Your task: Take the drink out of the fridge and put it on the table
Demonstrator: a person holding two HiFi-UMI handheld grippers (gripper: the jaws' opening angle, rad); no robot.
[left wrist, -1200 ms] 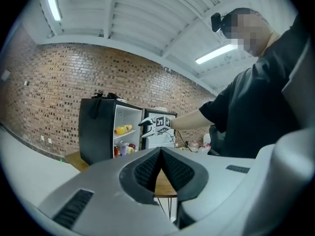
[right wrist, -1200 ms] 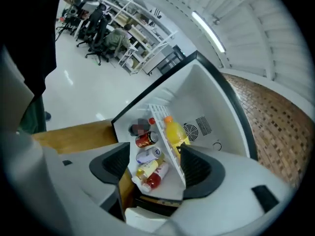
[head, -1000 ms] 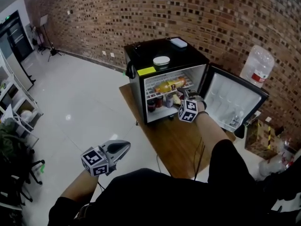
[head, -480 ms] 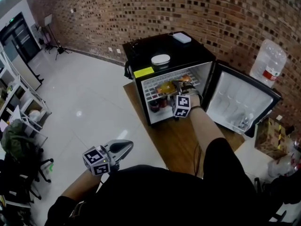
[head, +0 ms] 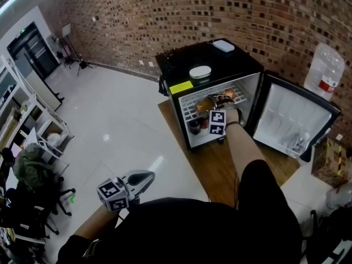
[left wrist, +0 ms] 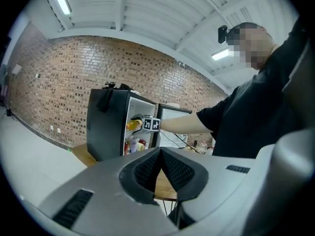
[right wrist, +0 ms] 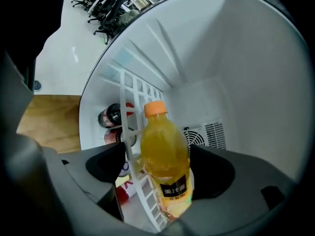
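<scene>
An orange drink bottle [right wrist: 165,156] with an orange cap lies on the wire upper shelf of the small black fridge [head: 176,65]. My right gripper [right wrist: 158,167] reaches into that shelf with one jaw on each side of the bottle. The jaws are opening, and a gap with the rack behind it shows on the left side. From the head view, the right gripper [head: 219,100] is inside the fridge beside the bottle [head: 204,104]. My left gripper [head: 144,176] hangs low over the floor, far from the fridge; its jaws [left wrist: 160,150] are shut and hold nothing.
The fridge door [head: 294,120] stands swung open to the right. The fridge sits on a wooden table [head: 214,164]. A white bowl [head: 200,72] rests on the fridge top. Dark cans [right wrist: 113,114] stand on the lower shelf. A water jug [head: 328,67] is by the brick wall.
My right gripper has gone from the lower shelf's front up and deeper onto the upper shelf, around the orange bottle. The left gripper has kept its place.
</scene>
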